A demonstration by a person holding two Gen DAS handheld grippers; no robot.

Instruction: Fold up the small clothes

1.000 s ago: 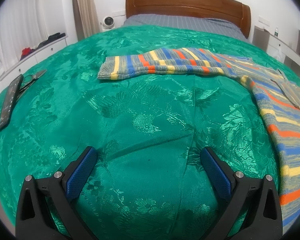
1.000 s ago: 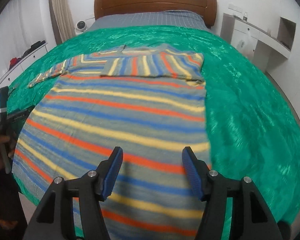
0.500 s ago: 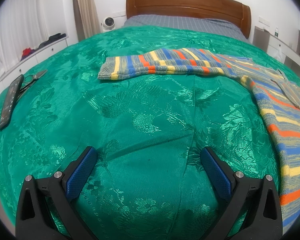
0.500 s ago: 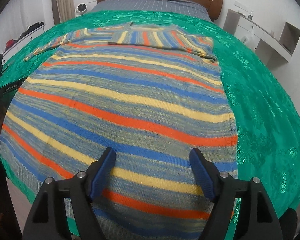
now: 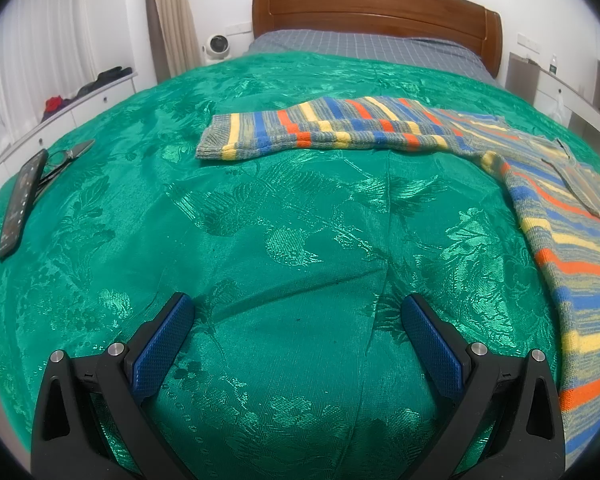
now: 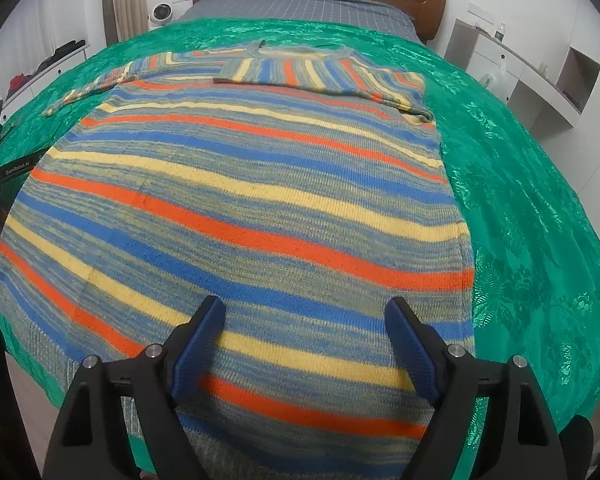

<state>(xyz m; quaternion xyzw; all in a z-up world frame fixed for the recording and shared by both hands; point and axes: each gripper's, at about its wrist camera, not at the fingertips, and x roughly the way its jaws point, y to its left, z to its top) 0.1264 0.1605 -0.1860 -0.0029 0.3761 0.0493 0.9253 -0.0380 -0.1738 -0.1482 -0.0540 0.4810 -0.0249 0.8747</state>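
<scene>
Since the earlier frames the right gripper (image 6: 305, 322) has moved in low over the hem end of the striped knit sweater (image 6: 240, 208), which fills more of its view; the left view is unchanged.

Green patterned satin bedspread (image 5: 260, 240): covers the bed up to a grey checked sheet (image 5: 360, 46) below a brown wooden headboard (image 5: 376, 8). A wide bare stretch lies ahead of the left gripper (image 5: 298, 314). In the right wrist view a bare band of bedspread runs along the sweater's right side to the bed edge, with white shelving (image 6: 540, 80) beyond.

Sweater, in blue, orange, yellow and grey stripes: lies flat, hem toward the cameras and neck toward the headboard. One sleeve (image 5: 320, 132) stretches out sideways across the bedspread in the left wrist view; the other sleeve (image 6: 320, 74) is folded across the chest. The near hem is cut off behind the right gripper's body.

Left gripper: blue-padded fingers spread wide, holding nothing, over bare bedspread. Right gripper: fingers spread apart over the sweater, nothing between them; contact with the knit cannot be judged.

Long dark flat device (image 5: 22, 204): lies near the bed's left edge, with a thin wiry object just beside it, too small to identify.
</scene>
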